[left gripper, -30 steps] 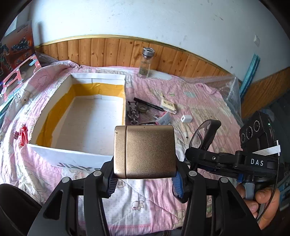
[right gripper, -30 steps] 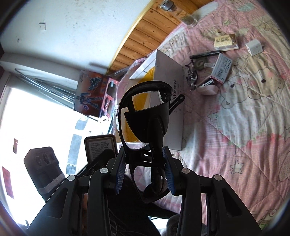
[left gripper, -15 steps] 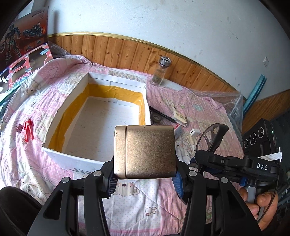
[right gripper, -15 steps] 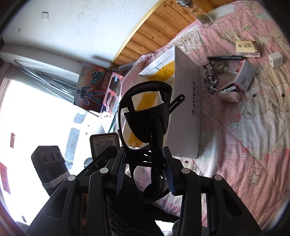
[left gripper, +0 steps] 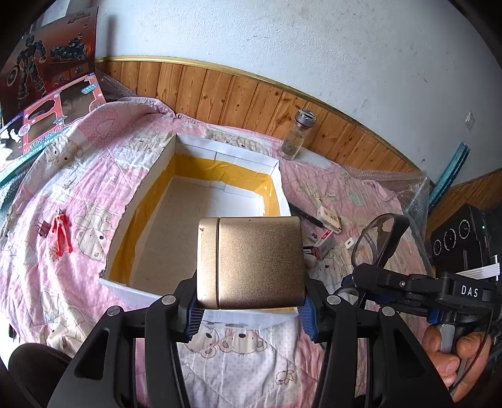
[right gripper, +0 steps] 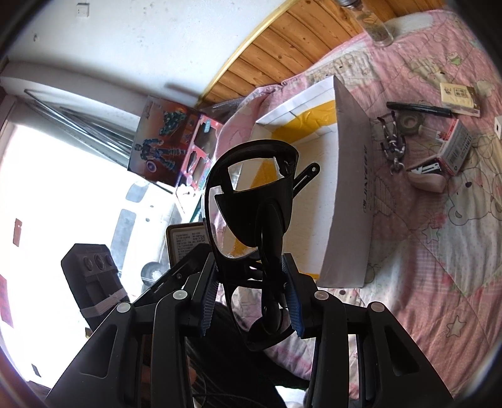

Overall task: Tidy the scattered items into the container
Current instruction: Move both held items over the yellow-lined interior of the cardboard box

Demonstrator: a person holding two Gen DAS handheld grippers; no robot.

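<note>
Transport step in hand. Left gripper (left gripper: 249,309) clenched on the square gold metal tin (left gripper: 251,262), held above the near wall of the white cardboard box with yellow lining (left gripper: 150,185). Right gripper (right gripper: 251,301) clamps the black-framed glasses (right gripper: 254,201) beside that box (interior appears empty). Next, in my judgement: advance each over the opening, lower, release.

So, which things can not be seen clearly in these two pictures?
- Left view: the gold tin covers the box's near wall and part of its floor.
- Left view: the tin also hides part of the clutter to the right of the box.
- Right view: the glasses block much of the box interior.
- Right view: the jar's top is cut off by the edge.
- Label print on the tin is too small to read.
</note>
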